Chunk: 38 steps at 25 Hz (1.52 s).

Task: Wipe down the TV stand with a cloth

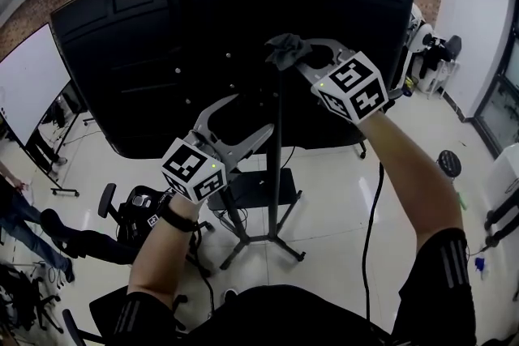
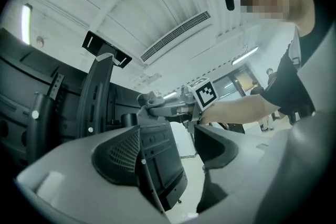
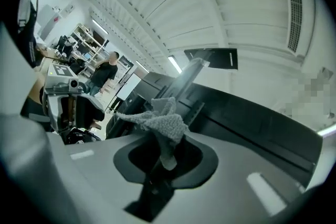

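Grey cloth (image 1: pixel 285 51) is up at the pole top, so the wiping step looks to be in hand.
Upper centre of the frame, the right gripper (image 1: pixel 306 59) pinches the cloth by the TV stand (image 1: pixel 276 174) upright. Centre-left, the left gripper (image 1: pixel 251 116) gapes wide and holds nothing. The next move probably calls for a steady drag down the pole.

Top of stand pole (image 1: pixel 278 143) hidden behind cloth (image 1: pixel 285 51); bystander (image 1: pixel 18 215) cut off at left edge; TV (image 1: pixel 162 53) screen side unseen.
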Each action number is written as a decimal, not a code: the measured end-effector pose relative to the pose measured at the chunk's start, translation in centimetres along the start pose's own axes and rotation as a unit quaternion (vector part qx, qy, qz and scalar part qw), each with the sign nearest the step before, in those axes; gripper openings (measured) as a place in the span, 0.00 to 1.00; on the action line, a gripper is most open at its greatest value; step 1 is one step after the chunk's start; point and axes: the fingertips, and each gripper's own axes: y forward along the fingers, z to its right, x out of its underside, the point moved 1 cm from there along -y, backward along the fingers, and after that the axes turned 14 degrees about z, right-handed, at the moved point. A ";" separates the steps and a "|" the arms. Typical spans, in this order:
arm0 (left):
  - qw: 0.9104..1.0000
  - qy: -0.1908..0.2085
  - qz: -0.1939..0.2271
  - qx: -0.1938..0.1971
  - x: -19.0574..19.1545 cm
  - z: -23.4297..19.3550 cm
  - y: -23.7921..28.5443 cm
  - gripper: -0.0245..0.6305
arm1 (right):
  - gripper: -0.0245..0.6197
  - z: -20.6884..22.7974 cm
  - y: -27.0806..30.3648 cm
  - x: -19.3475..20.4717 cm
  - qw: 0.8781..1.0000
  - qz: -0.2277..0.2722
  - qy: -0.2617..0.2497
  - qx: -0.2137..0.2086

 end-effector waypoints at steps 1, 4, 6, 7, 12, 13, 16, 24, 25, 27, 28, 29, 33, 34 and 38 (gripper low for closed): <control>1.000 0.001 0.000 -0.002 0.1 -0.2 0.2 0.57 | 0.13 0.5 0.5 0.0 1.000 -0.007 -0.007 -0.001; 1.000 0.003 -0.004 -0.009 0.5 -0.8 0.7 0.57 | 0.13 1.3 1.7 0.7 0.999 -0.030 -0.027 -0.007; 1.000 0.005 -0.008 -0.013 0.8 -1.1 0.9 0.57 | 0.13 1.3 2.3 1.5 0.998 -0.045 -0.046 -0.012; 1.000 0.006 -0.010 -0.015 1.1 -1.3 0.9 0.57 | 0.13 1.1 2.6 1.9 0.997 -0.049 -0.056 -0.013; 0.999 -0.002 -0.027 -0.022 3.0 -1.4 0.6 0.57 | 0.13 -0.1 2.7 3.4 0.997 -0.052 -0.063 -0.014; 0.999 -0.004 -0.029 -0.022 3.5 -1.4 0.5 0.57 | 0.13 -0.3 2.6 3.8 0.996 -0.056 -0.061 -0.016; 0.999 -0.009 -0.037 -0.021 4.8 -1.2 0.2 0.57 | 0.13 -1.4 2.3 5.4 0.995 -0.071 -0.060 -0.024; 0.998 -0.030 -0.058 -0.021 8.0 -1.3 -0.7 0.57 | 0.13 -5.1 1.4 10.7 0.994 -0.101 -0.028 -0.043; 0.997 -0.033 -0.060 -0.021 8.4 -1.3 -0.8 0.57 | 0.13 -5.5 1.4 11.2 0.994 -0.103 -0.021 -0.043; 0.997 -0.039 -0.065 -0.019 9.2 -1.1 -1.1 0.57 | 0.13 -6.5 1.1 12.1 0.993 -0.107 -0.008 -0.045; 0.997 -0.043 -0.068 -0.018 9.7 -0.9 -1.3 0.57 | 0.13 -7.0 0.9 12.6 0.993 -0.110 -0.002 -0.046; 0.996 -0.047 -0.070 -0.017 10.1 -0.8 -1.5 0.57 | 0.13 -7.5 0.6 13.1 0.992 -0.113 0.003 -0.048; 0.995 -0.065 -0.078 -0.017 11.7 -0.2 -2.4 0.57 | 0.13 -9.5 0.0 15.1 0.991 -0.122 0.029 -0.051; 0.994 -0.067 -0.080 -0.017 12.1 -0.2 -2.6 0.57 | 0.13 -9.9 -0.1 15.6 0.990 -0.125 0.036 -0.052; 0.992 -0.080 -0.092 -0.017 13.8 -0.1 -3.7 0.57 | 0.13 -11.8 -0.5 17.4 0.987 -0.137 0.057 -0.061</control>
